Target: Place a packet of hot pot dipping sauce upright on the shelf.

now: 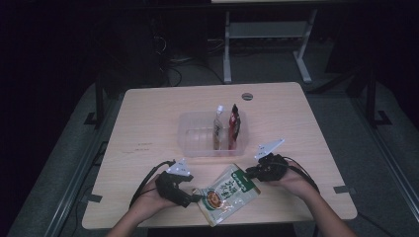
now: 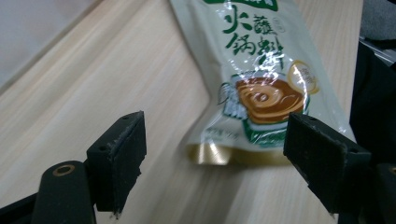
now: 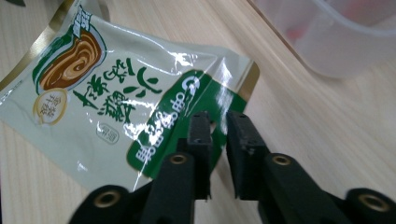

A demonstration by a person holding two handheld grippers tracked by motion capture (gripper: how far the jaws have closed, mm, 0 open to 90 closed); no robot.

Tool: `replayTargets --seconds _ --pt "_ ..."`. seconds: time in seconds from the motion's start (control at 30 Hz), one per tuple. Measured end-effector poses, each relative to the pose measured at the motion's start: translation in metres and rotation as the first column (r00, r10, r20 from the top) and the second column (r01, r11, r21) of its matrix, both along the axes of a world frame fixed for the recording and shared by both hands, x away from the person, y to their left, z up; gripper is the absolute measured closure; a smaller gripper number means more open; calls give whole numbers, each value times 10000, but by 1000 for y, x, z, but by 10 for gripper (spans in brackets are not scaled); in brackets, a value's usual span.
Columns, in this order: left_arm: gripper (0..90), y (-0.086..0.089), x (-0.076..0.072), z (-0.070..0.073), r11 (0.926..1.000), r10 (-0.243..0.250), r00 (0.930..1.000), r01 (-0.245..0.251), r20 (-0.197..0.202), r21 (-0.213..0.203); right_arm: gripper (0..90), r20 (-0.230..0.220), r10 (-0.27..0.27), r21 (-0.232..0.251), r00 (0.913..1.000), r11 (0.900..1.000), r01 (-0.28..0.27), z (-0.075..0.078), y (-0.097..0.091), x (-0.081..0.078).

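A pale green and white sauce packet (image 1: 225,192) lies flat on the wooden table (image 1: 148,123) near its front edge. My right gripper (image 1: 248,173) is at the packet's green top end; in the right gripper view the packet (image 3: 116,102) has its green edge pinched between the nearly closed jaws of that gripper (image 3: 219,126). My left gripper (image 1: 193,197) is at the packet's other end. In the left gripper view its jaws (image 2: 219,154) stand wide apart, either side of the gold bottom edge of the packet (image 2: 261,70), touching nothing.
A clear plastic container (image 1: 185,133) stands mid-table behind the packet, holding a brown sachet (image 1: 218,126) and a red sachet (image 1: 233,126) upright. Its wall (image 3: 345,37) is close on the right gripper's far side. The table's front edge is near both hands.
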State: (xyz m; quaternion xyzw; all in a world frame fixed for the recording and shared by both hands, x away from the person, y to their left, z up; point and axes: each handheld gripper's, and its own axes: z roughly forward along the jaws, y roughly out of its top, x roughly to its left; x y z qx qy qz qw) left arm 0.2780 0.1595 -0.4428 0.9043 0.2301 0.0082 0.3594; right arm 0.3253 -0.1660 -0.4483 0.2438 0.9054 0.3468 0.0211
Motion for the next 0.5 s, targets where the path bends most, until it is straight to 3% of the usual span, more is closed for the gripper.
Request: replayTargets --seconds 0.07,0.13,0.2,0.37,0.5 --pt "208 -7 -1 0 10000 -66 10000 65 74 45 675 -97 -160 83 9998 9998 160 1 -3 -3" --pt "209 -15 -2 -1 9999 -69 9999 68 132 81 537 31 -413 112 9991 9991 412 4 -6 -8" --pt "214 -21 -3 -1 9999 -59 9998 57 214 104 482 110 -633 97 9979 9980 632 6 -8 -13" --pt "240 -35 -3 -8 9997 -81 9998 77 187 221 415 374 -869 142 9955 9962 864 9 -14 -27" --pt "334 -38 -2 -13 9986 -161 9997 151 181 502 404 432 -941 115 9946 9955 937 9 -17 -29"
